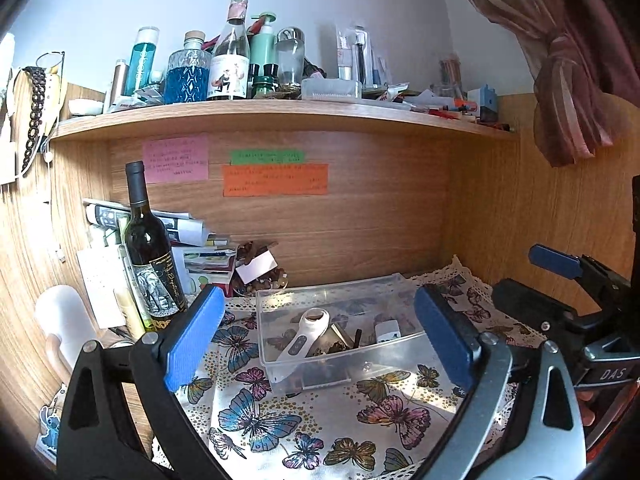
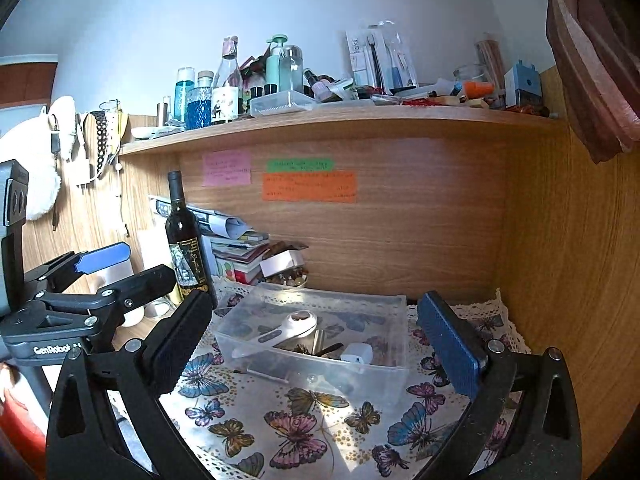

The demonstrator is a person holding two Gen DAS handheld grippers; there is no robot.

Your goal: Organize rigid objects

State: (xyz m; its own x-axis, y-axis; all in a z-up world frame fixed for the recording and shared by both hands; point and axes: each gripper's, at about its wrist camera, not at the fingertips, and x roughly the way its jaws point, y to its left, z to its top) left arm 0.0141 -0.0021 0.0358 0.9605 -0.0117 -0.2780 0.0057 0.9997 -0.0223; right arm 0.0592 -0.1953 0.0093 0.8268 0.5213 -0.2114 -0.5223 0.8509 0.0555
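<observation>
A clear plastic box (image 1: 280, 364) (image 2: 360, 376) sits on a butterfly-print cloth (image 1: 320, 420) (image 2: 280, 420) in a wooden desk nook. Inside lie a white spoon-shaped scale (image 1: 306, 336) (image 2: 286, 330), a small white block (image 1: 388, 330) (image 2: 357, 353) and some dark and metallic bits. My left gripper (image 1: 320, 336) is open and empty, its blue pads wide apart just in front of the box. My right gripper (image 2: 320, 348) is open and empty too, fingers either side of the box in view. Each gripper shows at the edge of the other's view.
A dark wine bottle (image 1: 150, 248) (image 2: 186, 240) stands left of the box, with stacked papers and a bowl of beads (image 1: 260, 276) behind. A white cup (image 1: 66, 320) is at far left. A crowded shelf (image 1: 280, 110) overhangs. The wooden side wall (image 2: 560, 260) is close on the right.
</observation>
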